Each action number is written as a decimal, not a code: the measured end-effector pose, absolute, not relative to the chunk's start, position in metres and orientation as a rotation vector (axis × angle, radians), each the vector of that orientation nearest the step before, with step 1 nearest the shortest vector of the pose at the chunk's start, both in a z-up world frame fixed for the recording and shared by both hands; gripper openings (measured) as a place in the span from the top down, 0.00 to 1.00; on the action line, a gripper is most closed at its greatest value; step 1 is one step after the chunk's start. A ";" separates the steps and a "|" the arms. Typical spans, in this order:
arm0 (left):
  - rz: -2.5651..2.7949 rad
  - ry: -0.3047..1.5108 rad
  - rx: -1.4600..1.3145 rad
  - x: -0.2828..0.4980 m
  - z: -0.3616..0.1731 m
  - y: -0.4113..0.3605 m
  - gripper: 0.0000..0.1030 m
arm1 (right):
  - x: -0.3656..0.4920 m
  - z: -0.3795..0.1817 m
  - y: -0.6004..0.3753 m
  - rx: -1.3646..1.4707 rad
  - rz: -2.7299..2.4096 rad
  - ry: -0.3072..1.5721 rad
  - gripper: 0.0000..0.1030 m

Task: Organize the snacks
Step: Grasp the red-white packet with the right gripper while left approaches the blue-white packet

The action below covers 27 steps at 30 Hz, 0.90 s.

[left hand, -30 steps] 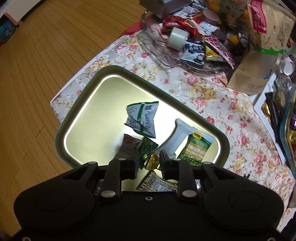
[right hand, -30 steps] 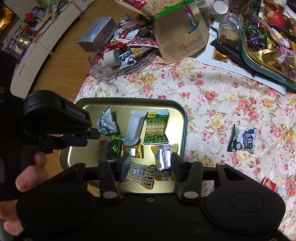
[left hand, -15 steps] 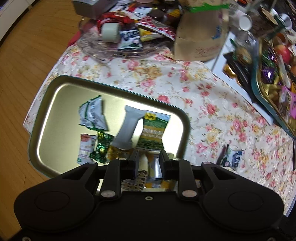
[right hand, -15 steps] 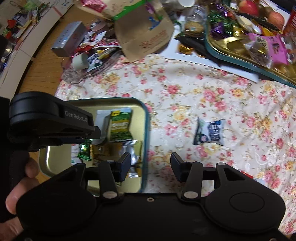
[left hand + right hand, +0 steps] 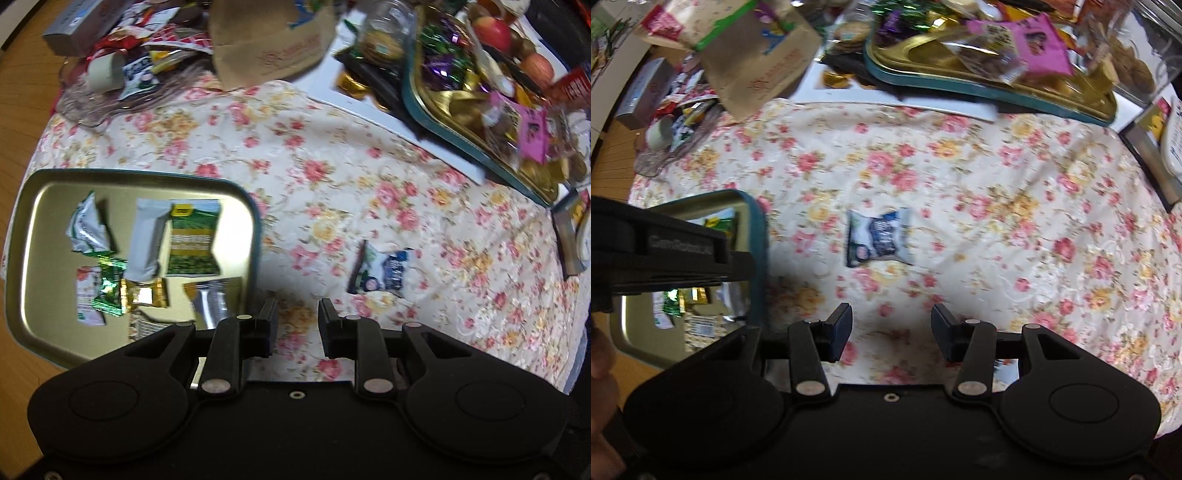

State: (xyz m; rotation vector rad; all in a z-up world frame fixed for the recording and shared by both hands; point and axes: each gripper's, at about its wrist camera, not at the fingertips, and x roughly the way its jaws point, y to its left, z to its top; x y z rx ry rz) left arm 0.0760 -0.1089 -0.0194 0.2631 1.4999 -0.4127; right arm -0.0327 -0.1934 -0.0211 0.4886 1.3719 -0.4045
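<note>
Lying far left of the left tongs: a gold tray with a teal rim, carrying a white and green packet, a plain white pouch, a green pea bag, a gold-wrapped sweet and a silver sachet. Hanging just past that tray's right rim, over the flowered cloth: the left tongs, jaws standing apart and gripping nothing. Resting ahead and to the right of them, alone on the cloth and well clear of the tray: a small blue and white snack packet. Hovering beside the left tongs, pointing down at the same cloth: the right tongs, jaws parted wider, likewise holding nothing, with that blue and white packet lying straight ahead between the lines of the fingers, untouched. Sitting beyond, at the far right: a second, crowded tray of sweets.
</note>
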 end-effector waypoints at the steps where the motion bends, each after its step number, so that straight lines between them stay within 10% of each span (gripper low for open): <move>1: -0.419 1.499 0.266 0.074 -0.019 -0.113 0.67 | -0.037 -0.024 -0.198 0.494 -0.415 1.381 0.51; 15: -0.446 1.513 0.275 0.063 -0.023 -0.139 0.67 | -0.089 -0.097 -0.243 0.875 -0.357 1.621 0.51; 27: -0.428 1.536 0.242 0.068 -0.025 -0.134 0.67 | -0.078 -0.084 -0.271 0.838 -0.561 1.415 0.51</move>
